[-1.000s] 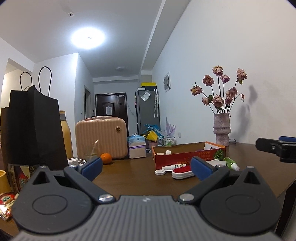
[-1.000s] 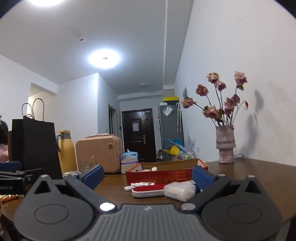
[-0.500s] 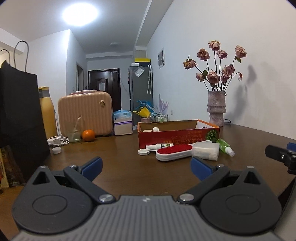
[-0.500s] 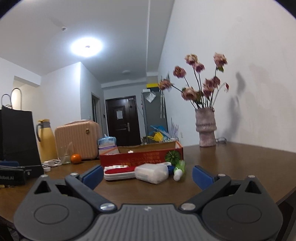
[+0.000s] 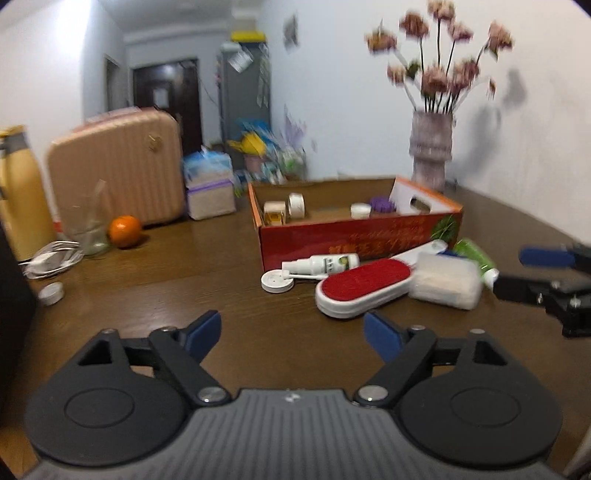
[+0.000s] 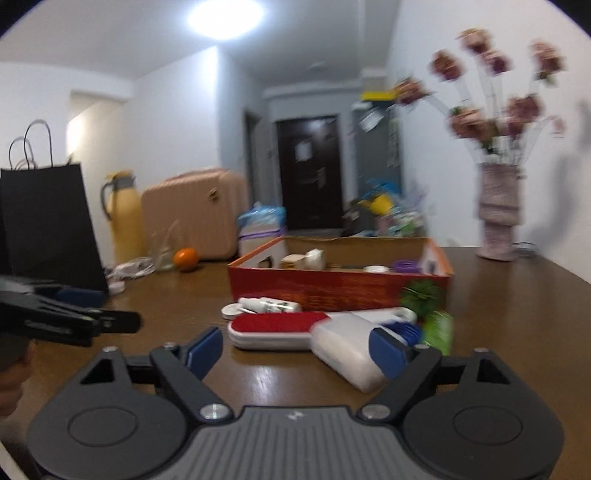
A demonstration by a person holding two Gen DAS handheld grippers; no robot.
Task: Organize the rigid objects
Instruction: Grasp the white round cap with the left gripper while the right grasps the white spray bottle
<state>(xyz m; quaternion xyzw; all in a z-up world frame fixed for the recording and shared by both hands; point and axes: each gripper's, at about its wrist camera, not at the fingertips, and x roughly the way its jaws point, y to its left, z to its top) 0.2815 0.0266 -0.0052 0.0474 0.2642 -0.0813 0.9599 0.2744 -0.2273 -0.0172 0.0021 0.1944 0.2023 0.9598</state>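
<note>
- Left gripper [image 5: 291, 334]: jaws closing, nothing between them, bare table [image 5: 155, 273] under.
- Right gripper [image 6: 297, 349]: jaws closing, empty, just short of the white case [image 6: 347, 354].
- Risk, my judgement: closing this early could shove the case into the red brush [image 6: 277, 328].
- The brush, spray bottle [image 5: 319, 264] and case lie loose, near the red box [image 5: 354, 236].

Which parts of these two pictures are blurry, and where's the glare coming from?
Left wrist view: motion blur smears the flowers and the box lettering; the gripper body stays sharp. Right wrist view: the ceiling light blows out to white, the flowers and vase are smeared, and fisheye bends the table edge.
</note>
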